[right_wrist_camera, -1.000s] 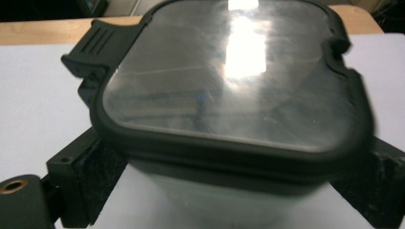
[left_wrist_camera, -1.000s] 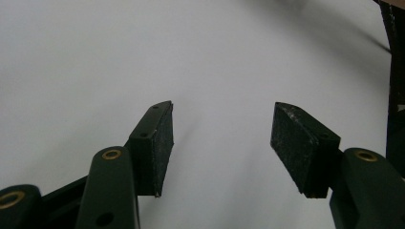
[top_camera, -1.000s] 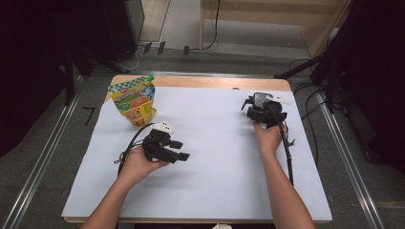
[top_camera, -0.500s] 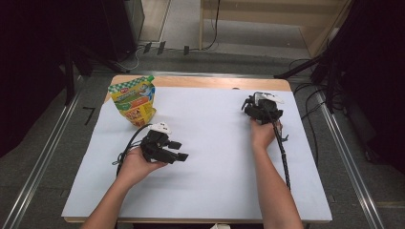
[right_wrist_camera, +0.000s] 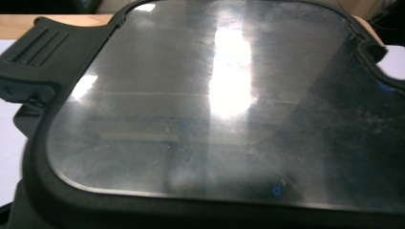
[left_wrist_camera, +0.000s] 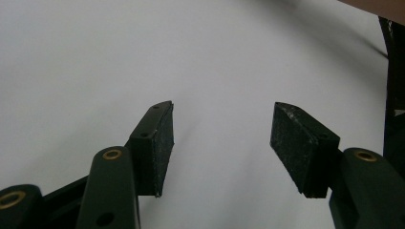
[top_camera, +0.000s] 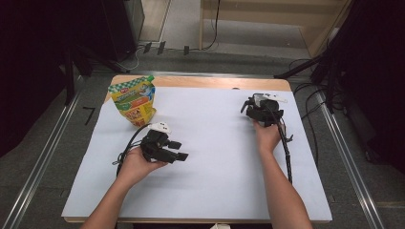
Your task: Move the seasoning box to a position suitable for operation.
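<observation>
My left gripper (top_camera: 178,150) rests low over the white sheet (top_camera: 215,162) at the left, held in a hand, pointing right. In the left gripper view it (left_wrist_camera: 222,138) is open: both black pads (left_wrist_camera: 160,143) stand wide apart above bare sheet. My right gripper (top_camera: 251,108) sits at the far right of the sheet in the other hand. Very close in the right gripper view is a dark-rimmed, glossy see-through panel (right_wrist_camera: 205,109) with a ribbed black tab (right_wrist_camera: 33,62) at its left. Its own jaws are hidden.
A yellow and green pouch (top_camera: 133,102) stands upright at the back left of the sheet, beyond my left gripper. The wooden table edge (top_camera: 215,82) runs along the back. Black cables (top_camera: 286,152) trail from both grippers.
The right hand and its gripper have slid a little toward the back of the table. The left gripper has stayed in place, still open.
</observation>
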Motion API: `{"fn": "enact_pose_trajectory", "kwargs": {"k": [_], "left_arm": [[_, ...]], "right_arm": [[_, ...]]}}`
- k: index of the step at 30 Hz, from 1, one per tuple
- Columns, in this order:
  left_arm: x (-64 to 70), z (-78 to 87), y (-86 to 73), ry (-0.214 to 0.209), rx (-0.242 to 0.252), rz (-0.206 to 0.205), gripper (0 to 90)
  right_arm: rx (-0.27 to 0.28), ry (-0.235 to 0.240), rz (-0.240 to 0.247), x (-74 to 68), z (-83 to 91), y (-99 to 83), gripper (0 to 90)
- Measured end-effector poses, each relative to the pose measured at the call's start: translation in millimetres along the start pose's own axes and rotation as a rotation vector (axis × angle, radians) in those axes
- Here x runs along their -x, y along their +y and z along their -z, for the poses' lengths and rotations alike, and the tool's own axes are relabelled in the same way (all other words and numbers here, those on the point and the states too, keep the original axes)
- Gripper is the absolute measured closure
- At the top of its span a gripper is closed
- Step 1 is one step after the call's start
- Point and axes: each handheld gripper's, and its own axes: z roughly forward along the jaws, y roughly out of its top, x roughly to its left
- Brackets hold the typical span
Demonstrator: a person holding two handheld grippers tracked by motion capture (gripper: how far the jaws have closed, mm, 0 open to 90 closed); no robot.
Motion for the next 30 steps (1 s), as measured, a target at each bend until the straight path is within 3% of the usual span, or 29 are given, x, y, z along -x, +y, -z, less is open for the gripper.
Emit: {"fn": "enact_pose_trajectory", "kwargs": {"k": [2, 10, 17, 19, 20, 25, 30], "left_arm": [[0.3, -0.1, 0.1, 0.001, 0.000, -0.003, 41.3], [2.9, -0.9, 1.1, -0.003, -0.002, -0.005, 41.4], [5.3, -1.5, 1.5, -0.007, 0.002, -0.010, 41.5], [5.3, -1.6, 1.6, -0.008, 0.003, -0.010, 41.5], [5.4, -1.9, 1.8, -0.008, 0.003, -0.008, 41.5], [6.1, -2.1, 1.9, -0.009, 0.002, -0.011, 41.7], [6.7, -1.9, 2.2, -0.010, 0.002, -0.018, 41.9]], "right_arm": [[0.004, 0.015, 0.000, -0.2, 3.0, 0.0, 15.0], [0.007, 0.130, 0.123, -16.6, 34.8, -4.0, 15.2], [0.008, 0.221, 0.187, -30.2, 62.7, -14.5, 15.2], [0.008, 0.229, 0.193, -31.4, 65.2, -15.8, 15.2], [0.006, 0.258, 0.202, -35.3, 72.4, -20.0, 15.2], [-0.001, 0.313, 0.217, -42.6, 85.6, -30.7, 15.3], [0.001, 0.347, 0.236, -49.7, 96.4, -38.8, 15.3]]}}
